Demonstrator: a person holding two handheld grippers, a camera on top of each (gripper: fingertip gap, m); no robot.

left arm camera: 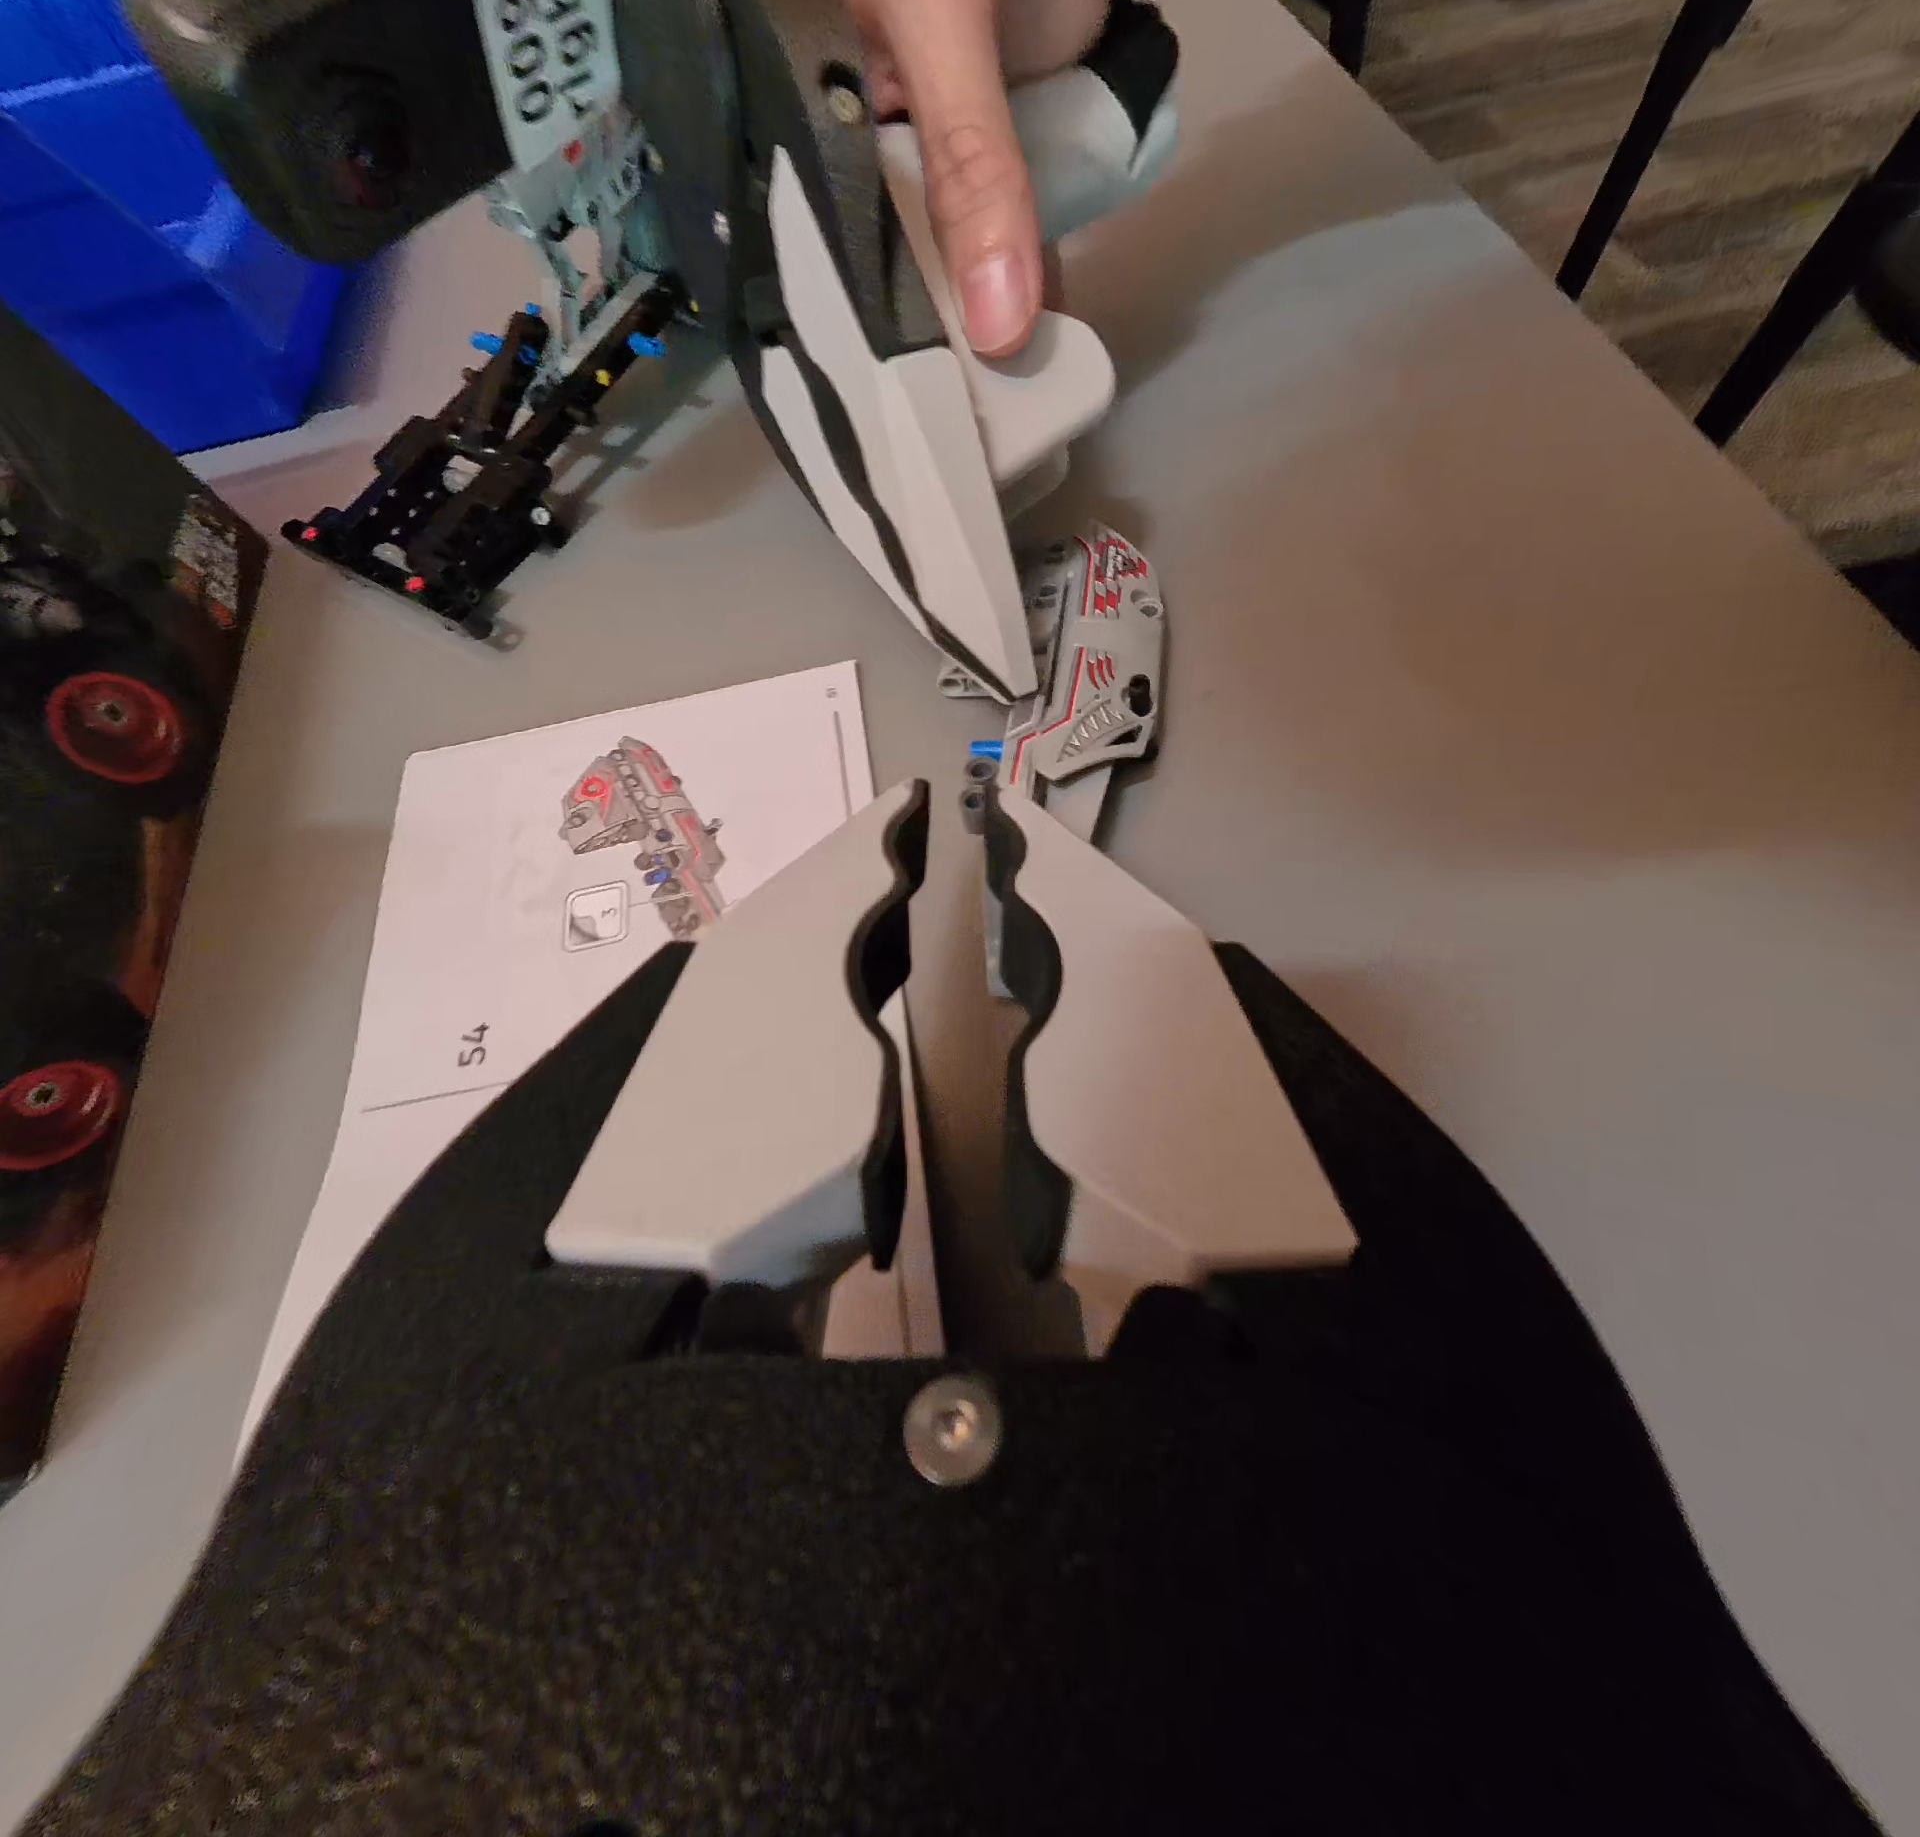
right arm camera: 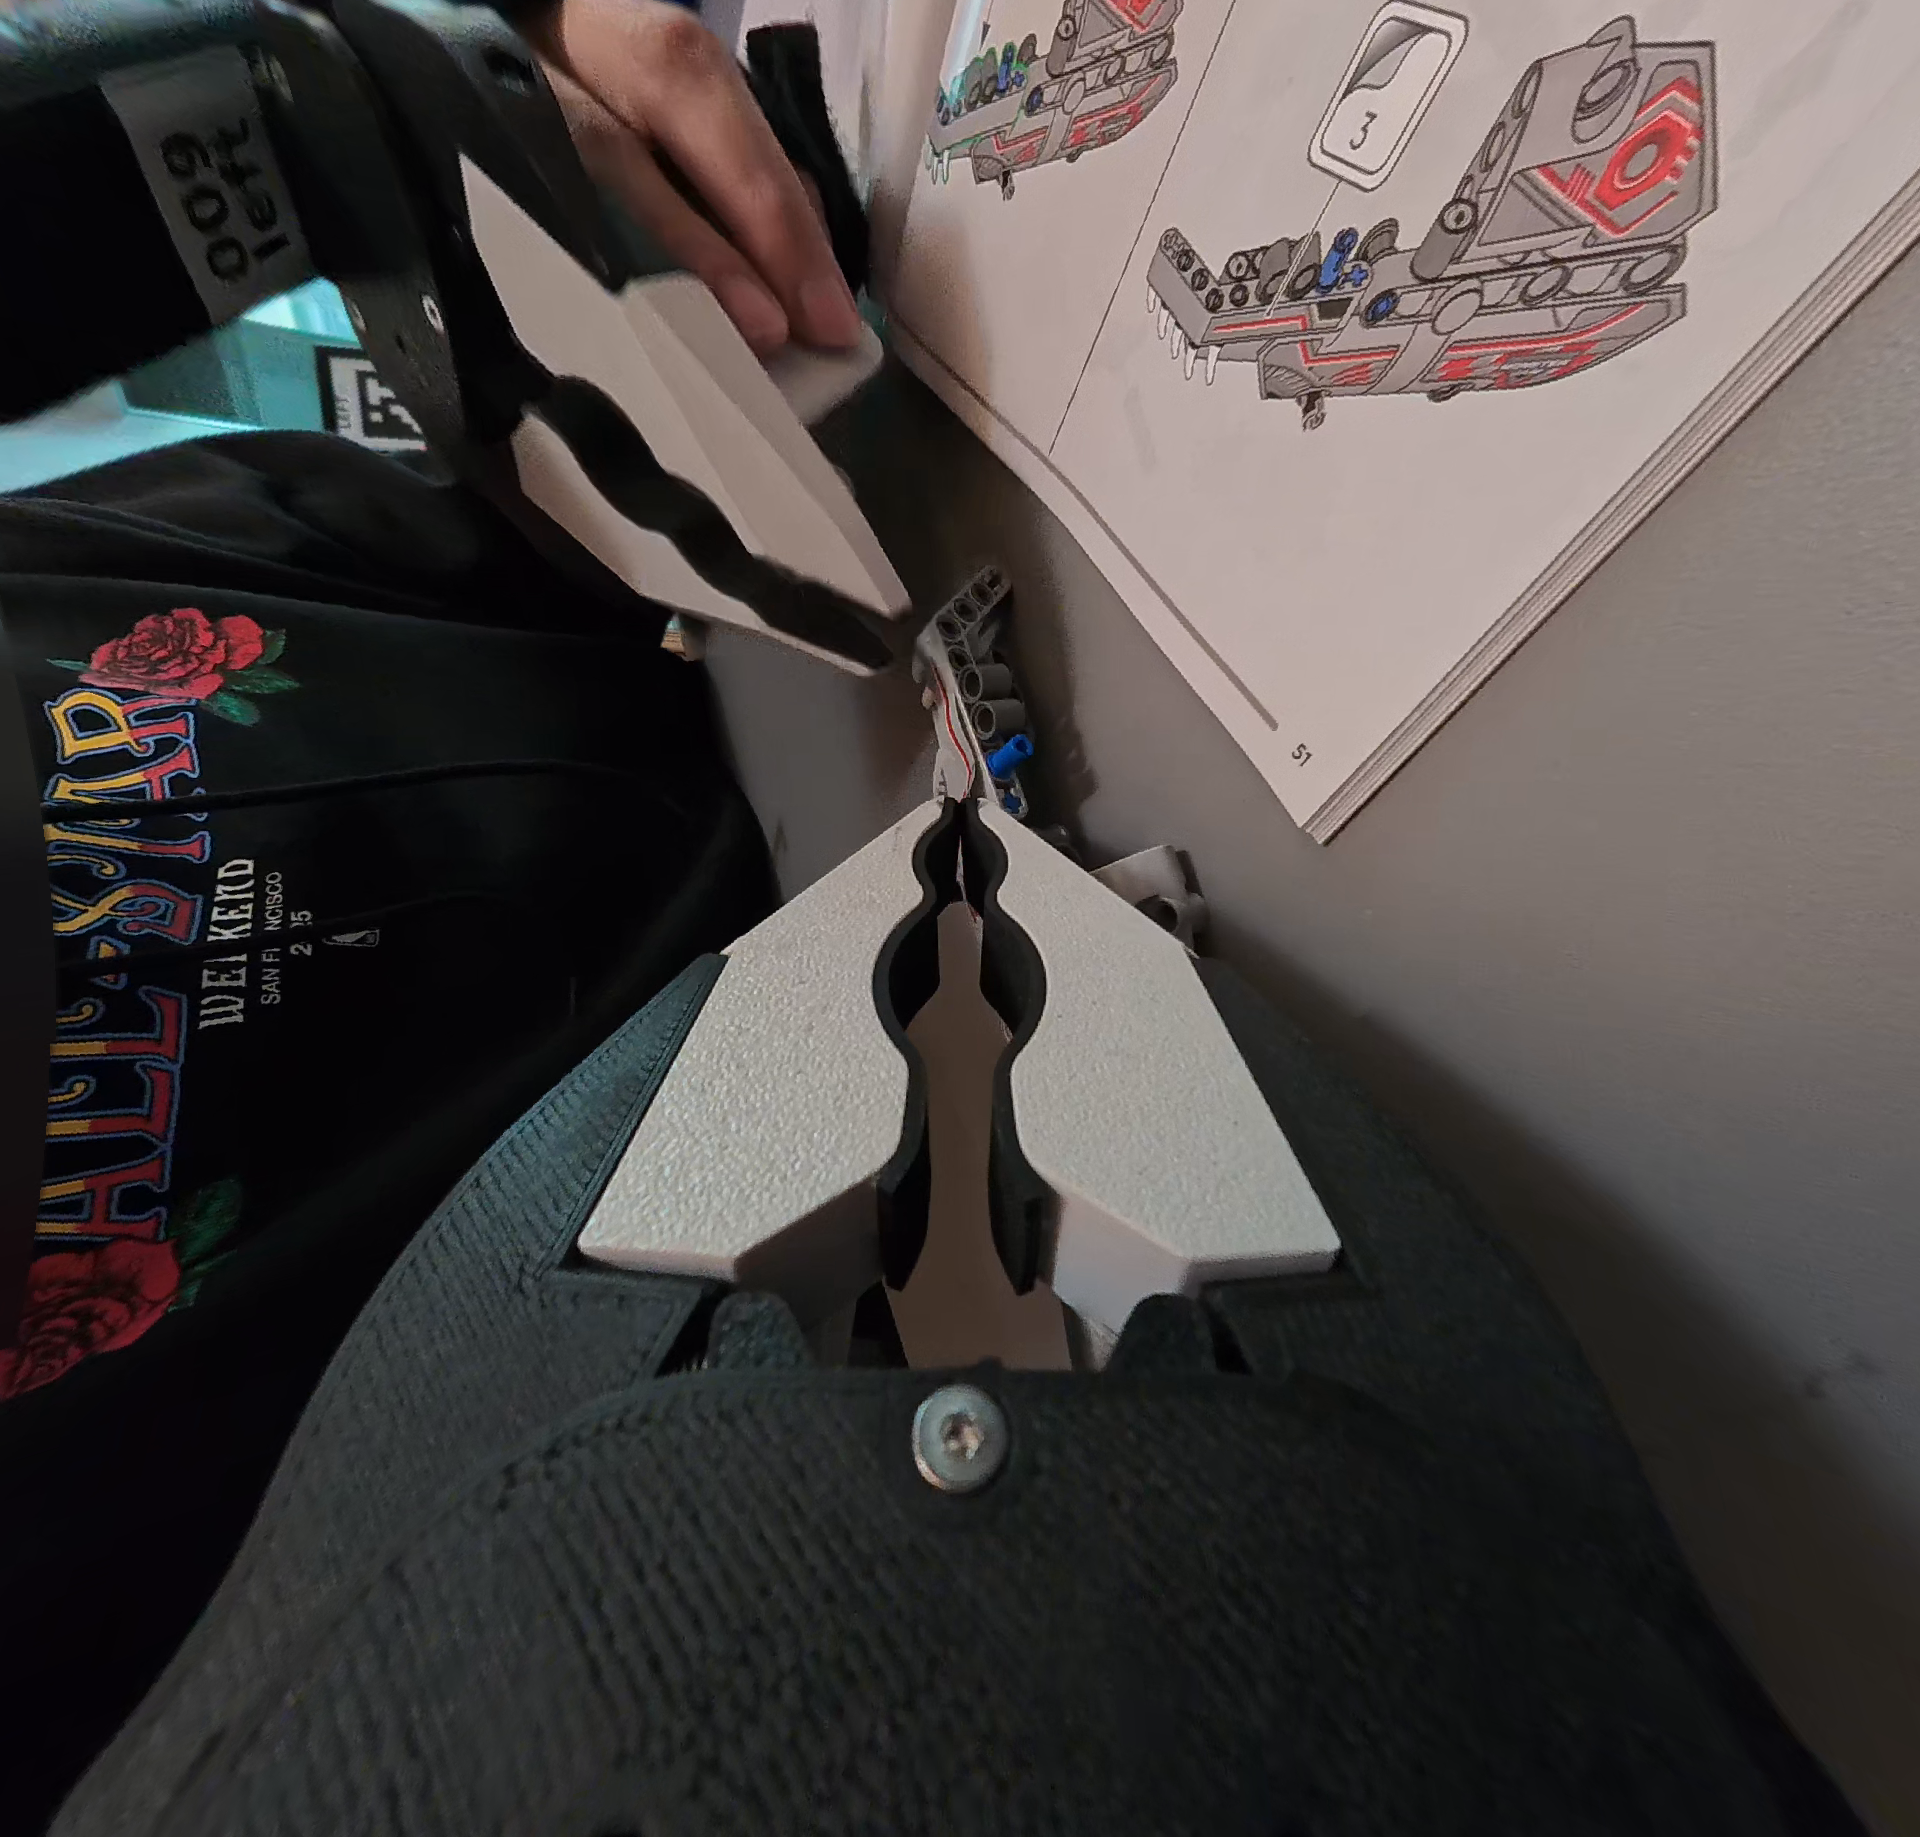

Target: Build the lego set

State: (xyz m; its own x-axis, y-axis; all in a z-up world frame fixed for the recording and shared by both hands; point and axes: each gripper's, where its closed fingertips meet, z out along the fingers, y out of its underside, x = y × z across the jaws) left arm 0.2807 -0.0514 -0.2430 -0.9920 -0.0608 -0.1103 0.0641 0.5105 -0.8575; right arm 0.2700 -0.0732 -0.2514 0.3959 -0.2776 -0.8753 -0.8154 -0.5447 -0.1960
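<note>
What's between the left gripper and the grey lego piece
Nothing visible. The left gripper has its tips right at the grey lego piece, slightly apart. The right gripper grips the piece's far side, not in the path.

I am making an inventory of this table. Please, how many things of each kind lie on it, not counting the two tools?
Grey lego assembly with red markings: 1
Black lego frame: 1
Open instruction booklet: 1
Printed box with red wheels, at the table's left edge: 1
Total: 4
</note>
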